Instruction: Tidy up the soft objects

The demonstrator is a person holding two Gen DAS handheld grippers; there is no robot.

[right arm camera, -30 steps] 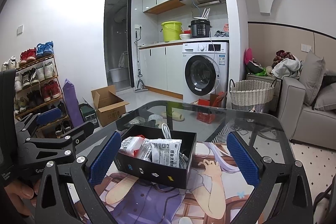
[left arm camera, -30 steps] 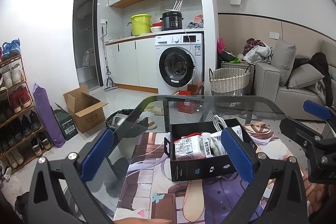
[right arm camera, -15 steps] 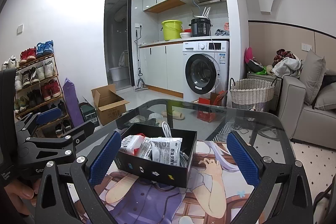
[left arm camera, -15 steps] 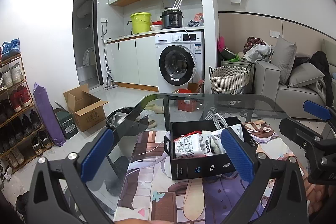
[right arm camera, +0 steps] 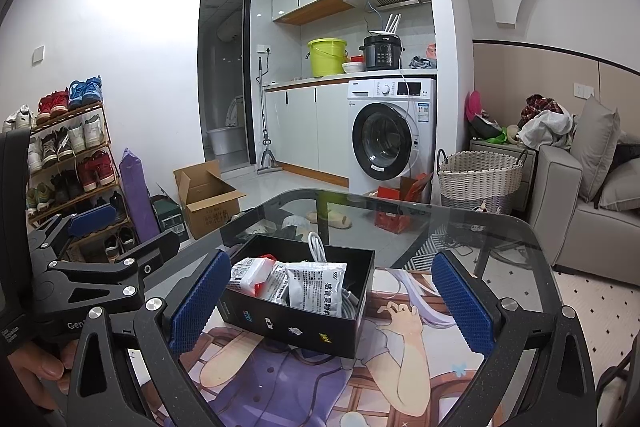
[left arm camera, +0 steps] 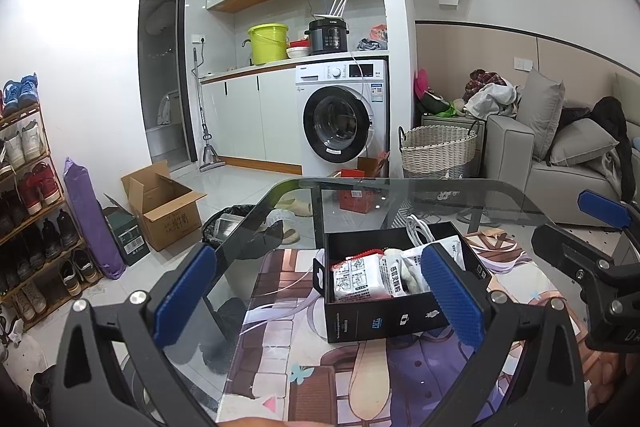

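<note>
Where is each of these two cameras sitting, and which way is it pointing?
Left wrist: rides on the left gripper, looking forward over the glass table at the black box of packets; its own open blue fingers frame the view, and the right gripper shows at the right edge.
Right wrist: rides on the right gripper, facing the same way from further right; its open fingers show, plus the left gripper and a hand at left.
Shared: box, table, washing machine, basket, shoe rack.
</note>
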